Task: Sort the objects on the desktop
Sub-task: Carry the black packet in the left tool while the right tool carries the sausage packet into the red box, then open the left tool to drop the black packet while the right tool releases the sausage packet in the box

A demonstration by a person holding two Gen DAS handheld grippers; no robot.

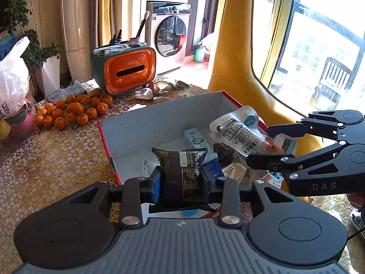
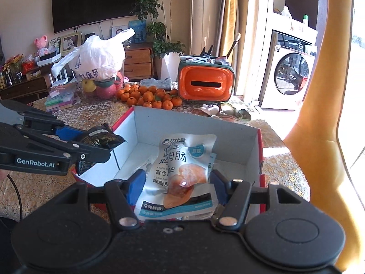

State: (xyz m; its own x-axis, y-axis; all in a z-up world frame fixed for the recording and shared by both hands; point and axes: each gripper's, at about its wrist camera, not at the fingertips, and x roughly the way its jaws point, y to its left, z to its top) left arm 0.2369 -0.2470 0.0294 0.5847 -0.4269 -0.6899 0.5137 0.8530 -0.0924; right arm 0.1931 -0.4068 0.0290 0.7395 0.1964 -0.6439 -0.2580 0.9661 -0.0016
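My left gripper [image 1: 180, 180] is shut on a black snack packet [image 1: 181, 171] and holds it over the near edge of the red-rimmed cardboard box [image 1: 159, 116]. My right gripper [image 2: 178, 182] is shut on a white chicken sausage pouch [image 2: 182, 166] above the box [image 2: 194, 123]. In the left wrist view the right gripper [image 1: 260, 146] comes in from the right with the pouch [image 1: 237, 134]. In the right wrist view the left gripper [image 2: 107, 146] comes in from the left with the black packet [image 2: 102, 138]. Several small packets [image 1: 196, 139] lie inside the box.
An orange tissue box [image 1: 127, 70] with pens on top stands behind the box. A pile of tangerines [image 1: 73, 111] lies at the left. A white plastic bag [image 2: 98, 57] over fruit stands at the far left. A yellow chair [image 1: 235, 52] is at the right.
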